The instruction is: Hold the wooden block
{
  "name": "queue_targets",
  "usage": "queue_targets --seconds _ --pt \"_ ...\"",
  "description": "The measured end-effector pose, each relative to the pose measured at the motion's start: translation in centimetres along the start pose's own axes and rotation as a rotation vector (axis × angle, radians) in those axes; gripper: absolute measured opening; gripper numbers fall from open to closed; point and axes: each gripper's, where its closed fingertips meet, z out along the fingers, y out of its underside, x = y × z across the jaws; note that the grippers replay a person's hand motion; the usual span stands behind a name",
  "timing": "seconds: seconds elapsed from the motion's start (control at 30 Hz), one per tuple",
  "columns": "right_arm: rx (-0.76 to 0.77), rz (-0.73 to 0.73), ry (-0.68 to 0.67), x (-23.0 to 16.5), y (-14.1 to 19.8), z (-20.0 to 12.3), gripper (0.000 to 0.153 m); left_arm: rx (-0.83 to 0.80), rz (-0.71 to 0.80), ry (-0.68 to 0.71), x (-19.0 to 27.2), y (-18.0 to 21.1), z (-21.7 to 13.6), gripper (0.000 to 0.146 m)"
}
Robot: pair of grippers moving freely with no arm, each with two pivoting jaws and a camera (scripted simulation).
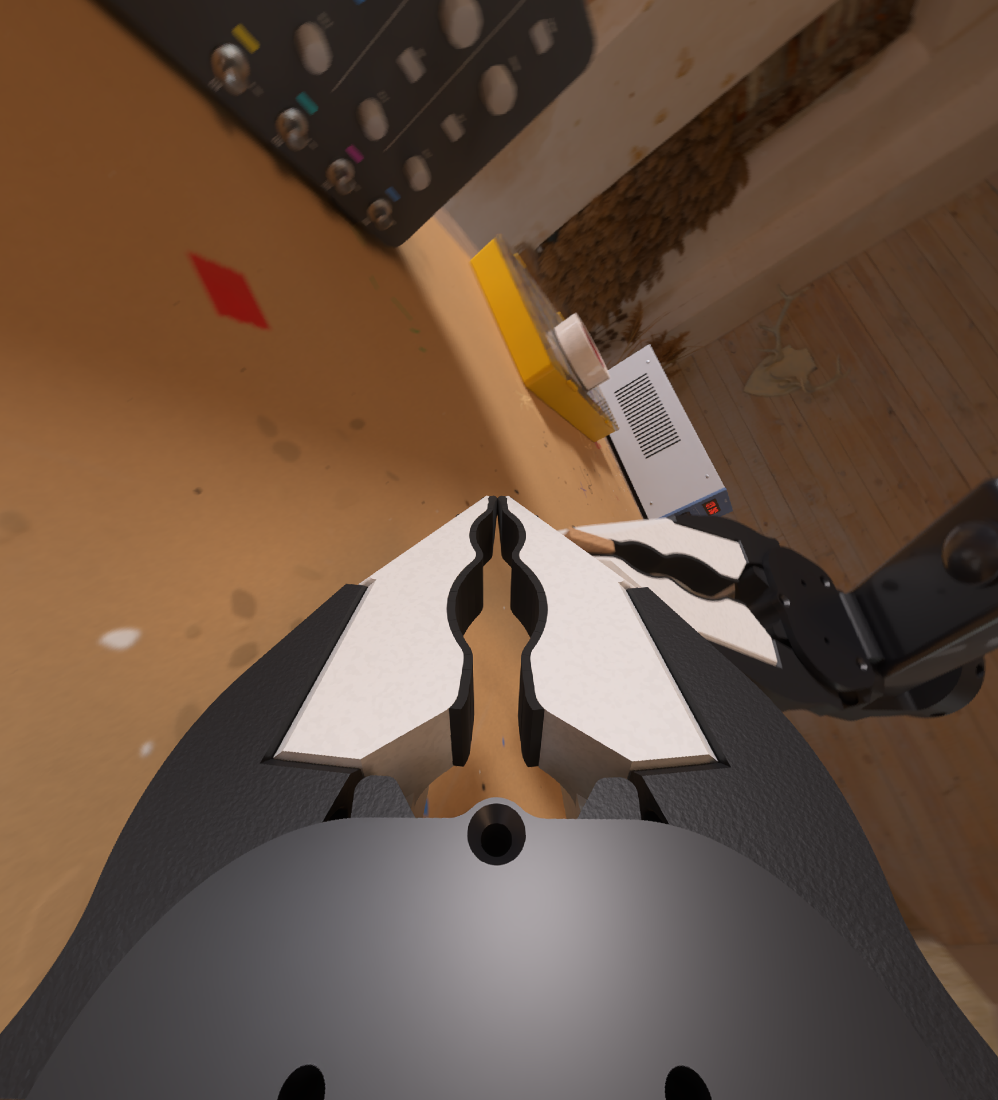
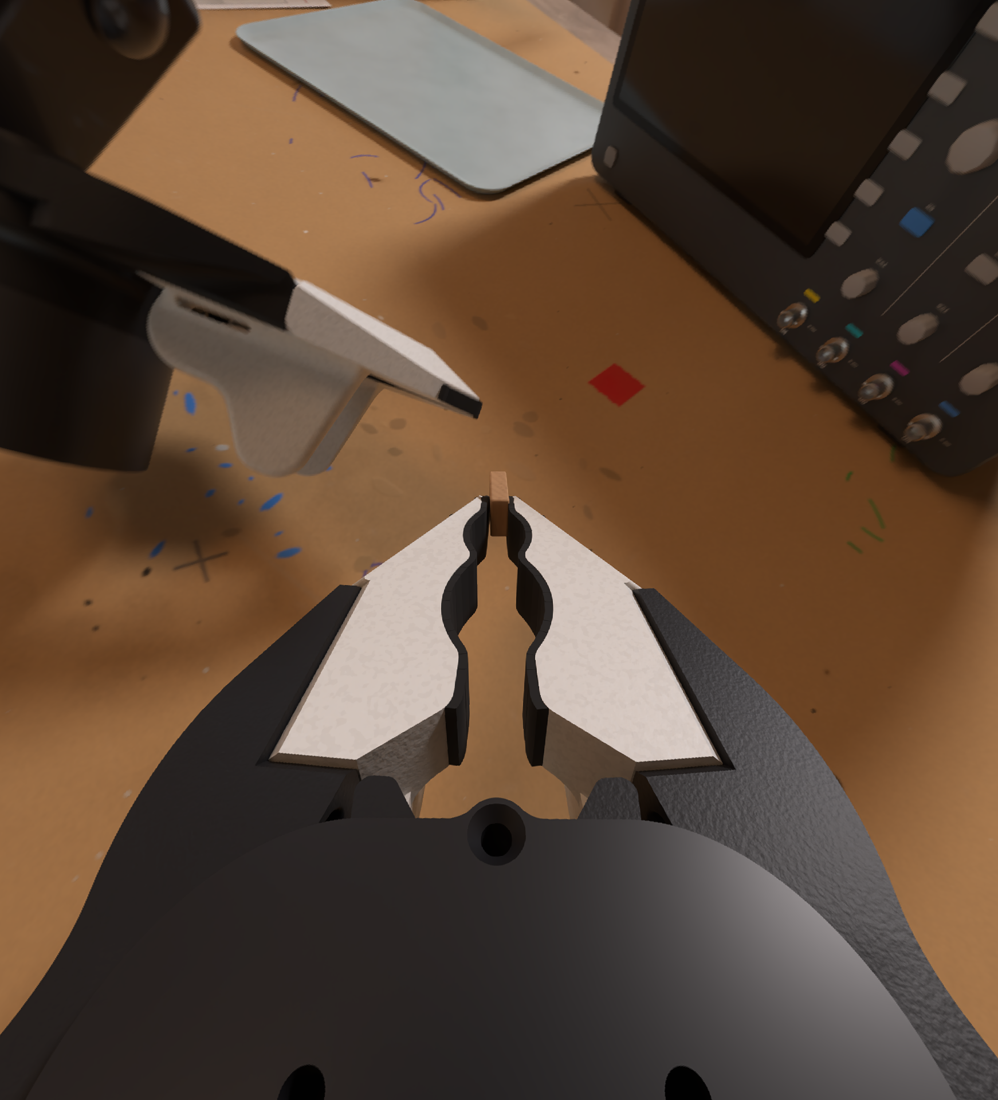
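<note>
Right gripper up close, tips pinching one small wooden block, which sticks out past the tips above the table. Left gripper pressed together with nothing between the tips, hovering over the same tan top.

Quick count:
- two grippers, each visible in the other's view
- one block, also seen from the left wrist as a tan sliver in the right gripper's tips
- one red diamond mark on the table
- one dark scope with four metal connectors and four colour tags (yellow, teal, magenta, blue)
- one grey pad
- one yellow case
- one white vented box with a small red display

Lettering on the scope too small to make out, no brand visible.
</note>
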Motion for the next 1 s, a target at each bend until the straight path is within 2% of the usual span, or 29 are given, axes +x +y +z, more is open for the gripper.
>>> queue_targets --seconds 0.17,0.37,0.47,0.57,0.73,0.83,0.93,1.0 --pt "-0.007 0.033 -0.014 0.1 1.0 -1.4 0.004 -0.089 -0.173 -0.057 -1.5 0.1 -0.5 0.000" --pt "-0.006 0.061 0.004 1.1 2.0 -2.6 0.004 -0.213 -0.309 -0.124 -2.2 2.7 -0.4 0.000" --pt "-0.009 0.056 -0.002 1.6 2.1 -2.8 0.004 -0.238 -0.332 -0.154 -2.5 3.2 -0.6 0.000" --pt "-0.025 0.046 -0.042 1.3 2.3 -2.4 0.004 -0.239 -0.320 -0.141 -2.1 3.2 -0.7 0.009" --pt "-0.094 0.004 -0.180 0.0 2.3 -1.9 0.004 -0.280 -0.153 -0.075 -0.8 3.4 -1.3 0.039" --pt "-0.164 -0.034 -0.246 -0.2 2.0 -1.7 0.004 -0.310 0.014 -0.049 -0.2 3.6 -2.2 0.054" --pt "-0.272 -0.066 -0.288 -0.2 1.6 -1.1 0.004 -0.310 0.272 -0.053 0.1 3.1 -3.2 0.057" --pt "-0.359 -0.092 -0.291 -0.1 1.4 -0.6 0.004 -0.229 0.516 -0.059 0.6 2.1 -3.8 0.053"
